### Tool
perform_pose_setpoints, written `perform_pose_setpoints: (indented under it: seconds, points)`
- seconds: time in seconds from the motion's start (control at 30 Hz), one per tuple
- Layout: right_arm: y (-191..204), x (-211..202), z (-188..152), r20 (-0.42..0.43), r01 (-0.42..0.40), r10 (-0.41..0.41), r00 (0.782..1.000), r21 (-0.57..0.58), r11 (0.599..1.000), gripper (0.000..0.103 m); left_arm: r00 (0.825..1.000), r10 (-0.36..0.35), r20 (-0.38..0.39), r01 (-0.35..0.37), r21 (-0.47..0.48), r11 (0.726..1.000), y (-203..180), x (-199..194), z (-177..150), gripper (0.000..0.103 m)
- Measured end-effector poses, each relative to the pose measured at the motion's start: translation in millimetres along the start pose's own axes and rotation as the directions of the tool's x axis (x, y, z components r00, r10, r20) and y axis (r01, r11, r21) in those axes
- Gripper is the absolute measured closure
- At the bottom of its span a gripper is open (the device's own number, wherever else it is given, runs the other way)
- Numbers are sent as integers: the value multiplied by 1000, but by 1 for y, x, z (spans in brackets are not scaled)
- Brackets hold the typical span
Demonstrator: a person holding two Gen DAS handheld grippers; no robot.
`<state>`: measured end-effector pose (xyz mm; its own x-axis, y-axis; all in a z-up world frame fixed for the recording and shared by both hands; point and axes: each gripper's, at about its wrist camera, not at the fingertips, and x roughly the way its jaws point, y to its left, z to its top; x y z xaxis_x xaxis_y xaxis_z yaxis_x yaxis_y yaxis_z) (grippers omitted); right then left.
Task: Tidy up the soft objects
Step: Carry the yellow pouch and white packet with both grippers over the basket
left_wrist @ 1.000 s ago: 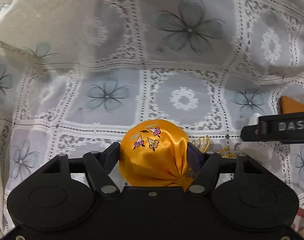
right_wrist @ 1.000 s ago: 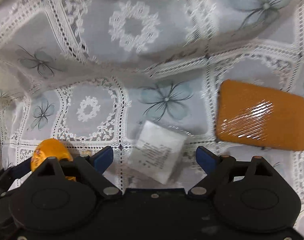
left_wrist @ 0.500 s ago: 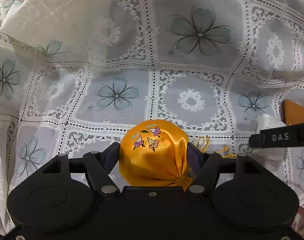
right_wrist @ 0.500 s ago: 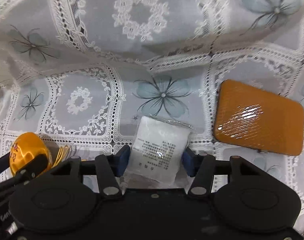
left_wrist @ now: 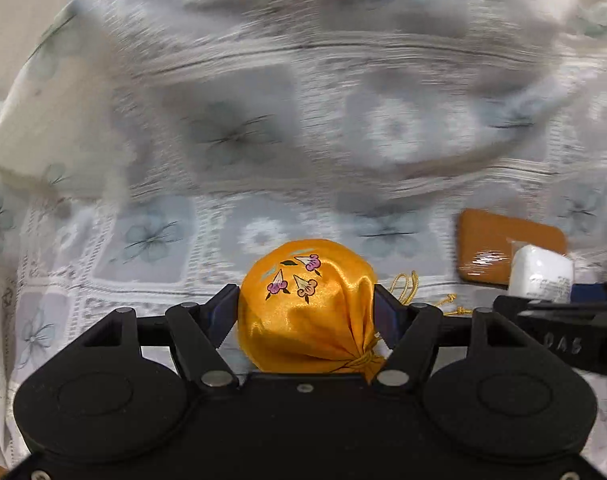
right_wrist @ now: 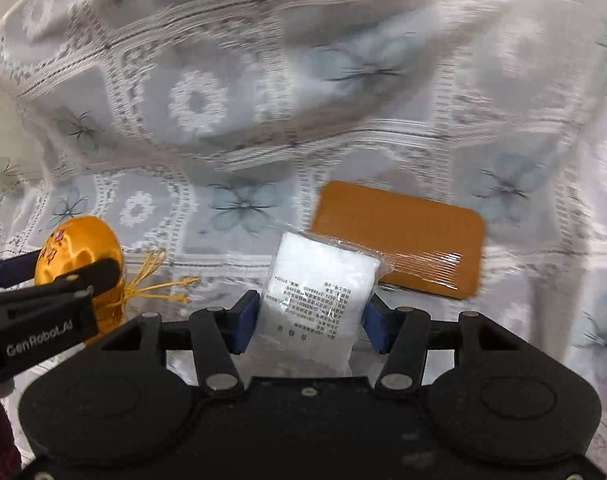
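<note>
Left wrist view: left gripper (left_wrist: 306, 312) clamped on orange satin pouch (left_wrist: 308, 306), above lace cloth (left_wrist: 151, 240). Right gripper (right_wrist: 310, 320) pinching white packet (right_wrist: 317, 292) near orange pad (right_wrist: 403, 236). Risks: slick satin slipping, dangling cord (right_wrist: 159, 280) snagging, film sliding out.

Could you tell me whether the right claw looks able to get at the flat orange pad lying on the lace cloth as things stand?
Probably not yet: the right claw is shut on the white packet, so it has no free grip. The orange pad itself lies uncovered just ahead on the lace cloth.
</note>
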<state>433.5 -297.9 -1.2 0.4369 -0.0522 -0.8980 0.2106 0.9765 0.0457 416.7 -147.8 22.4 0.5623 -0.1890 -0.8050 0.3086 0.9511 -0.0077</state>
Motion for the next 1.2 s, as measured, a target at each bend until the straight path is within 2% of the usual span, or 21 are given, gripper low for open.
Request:
perform_pose_setpoints:
  seconds: [0.23,0.53,0.8,1.2]
  points:
    - [-60,-30,-30,32,41,-44,999,76,996,49,997,-76,13,75,99,992,-73,-19,-3,38]
    - [-140,-65,-90,49,65,-77,996,211,975,49,986,-165,-8,162,220,962,-149,-41,-26,38]
    - [-159,-98,-152,89,14,-41,995,284,959,49,982,-185,-47,190,303,934,-180,-56,-63,38]
    - [-136,-138,-222,84,3,-23,996,233,972,49,972,-214,-98,235,339,911,-183,-96,-111,38]
